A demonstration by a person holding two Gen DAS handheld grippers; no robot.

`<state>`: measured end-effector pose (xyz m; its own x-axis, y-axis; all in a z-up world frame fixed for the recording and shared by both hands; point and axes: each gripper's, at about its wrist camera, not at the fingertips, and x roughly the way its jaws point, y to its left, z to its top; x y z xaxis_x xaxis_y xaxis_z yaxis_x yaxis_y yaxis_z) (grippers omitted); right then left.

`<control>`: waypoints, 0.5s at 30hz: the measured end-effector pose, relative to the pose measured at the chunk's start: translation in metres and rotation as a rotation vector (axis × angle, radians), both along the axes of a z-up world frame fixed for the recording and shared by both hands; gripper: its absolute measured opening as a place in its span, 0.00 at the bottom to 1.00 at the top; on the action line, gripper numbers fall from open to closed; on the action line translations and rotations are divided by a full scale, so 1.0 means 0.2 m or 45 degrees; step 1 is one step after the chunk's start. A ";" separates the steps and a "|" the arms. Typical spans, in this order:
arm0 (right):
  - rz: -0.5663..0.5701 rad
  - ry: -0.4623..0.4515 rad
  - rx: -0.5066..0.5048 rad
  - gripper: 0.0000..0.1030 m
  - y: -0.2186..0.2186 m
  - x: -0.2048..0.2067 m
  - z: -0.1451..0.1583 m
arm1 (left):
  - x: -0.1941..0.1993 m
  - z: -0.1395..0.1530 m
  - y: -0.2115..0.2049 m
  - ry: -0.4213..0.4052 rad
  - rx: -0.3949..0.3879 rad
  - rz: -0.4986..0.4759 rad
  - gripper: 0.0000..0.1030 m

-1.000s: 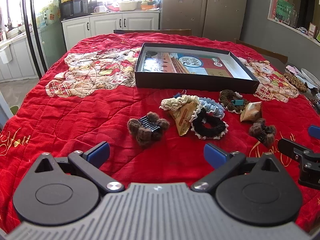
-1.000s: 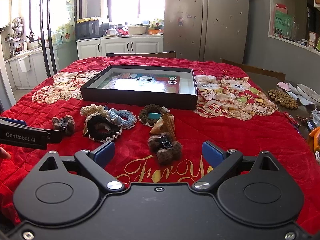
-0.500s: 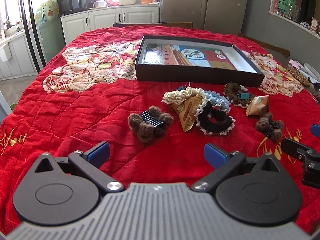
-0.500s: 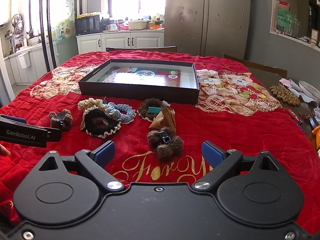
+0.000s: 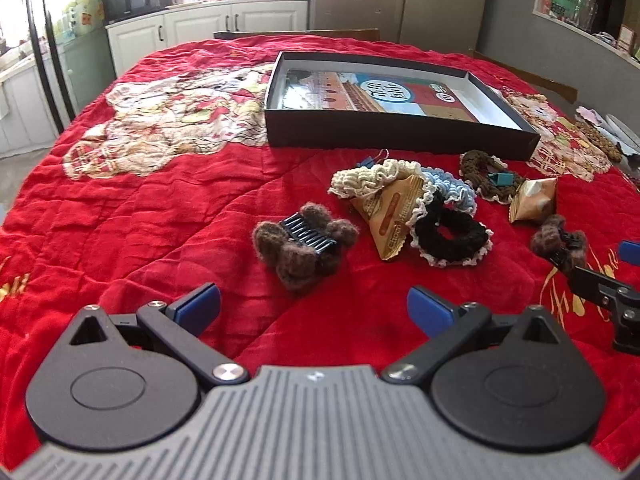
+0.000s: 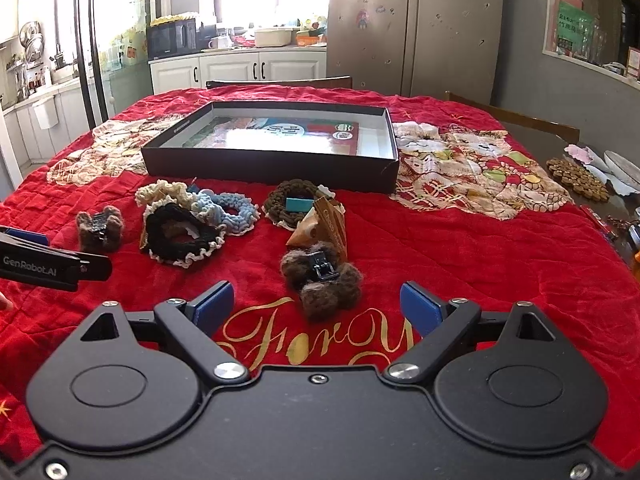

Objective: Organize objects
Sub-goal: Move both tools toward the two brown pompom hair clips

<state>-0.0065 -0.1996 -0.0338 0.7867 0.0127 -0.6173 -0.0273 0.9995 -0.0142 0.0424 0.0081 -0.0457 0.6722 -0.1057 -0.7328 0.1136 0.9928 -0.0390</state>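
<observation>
A shallow black box (image 5: pixel 392 136) (image 6: pixel 264 168) lies open at the middle of the red quilt. In front of it lie hair things: a brown fuzzy claw clip (image 5: pixel 306 246) (image 6: pixel 98 226), a black scrunchie (image 5: pixel 450 232) (image 6: pixel 180 234), a cream scrunchie (image 5: pixel 372 174), a blue one (image 6: pixel 232 210), a brown one (image 6: pixel 294 202), two tan triangular packets (image 5: pixel 394 214) (image 6: pixel 324 226) and a second brown fuzzy clip (image 6: pixel 322 276) (image 5: pixel 558 242). My left gripper (image 5: pixel 314 306) is open, just short of the first clip. My right gripper (image 6: pixel 316 306) is open, just short of the second clip.
The quilt (image 5: pixel 140 216) covers the whole table. Wooden chair backs (image 6: pixel 280 82) stand at the far side. Small brown pieces and plates (image 6: pixel 580 174) lie at the right edge. Kitchen cabinets and a fridge stand behind.
Both grippers have moved forward and lower toward the brown fuzzy clips, which now sit closer between the open fingers. Nothing on the quilt has moved.
</observation>
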 end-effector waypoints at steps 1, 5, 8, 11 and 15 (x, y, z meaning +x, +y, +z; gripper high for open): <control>0.002 0.003 -0.006 0.86 0.00 0.01 -0.01 | 0.01 -0.01 0.00 0.001 -0.006 -0.011 0.98; 0.006 0.019 -0.019 0.84 -0.02 0.05 -0.04 | 0.04 -0.03 0.01 0.010 -0.022 -0.053 0.93; 0.007 0.018 -0.038 0.82 -0.02 0.08 -0.06 | 0.07 -0.05 0.01 0.007 -0.017 -0.068 0.90; 0.015 0.018 -0.056 0.79 -0.03 0.12 -0.07 | 0.09 -0.06 0.03 0.000 -0.014 -0.071 0.88; 0.045 0.028 -0.061 0.73 -0.04 0.17 -0.09 | 0.13 -0.06 0.05 -0.011 -0.011 -0.068 0.85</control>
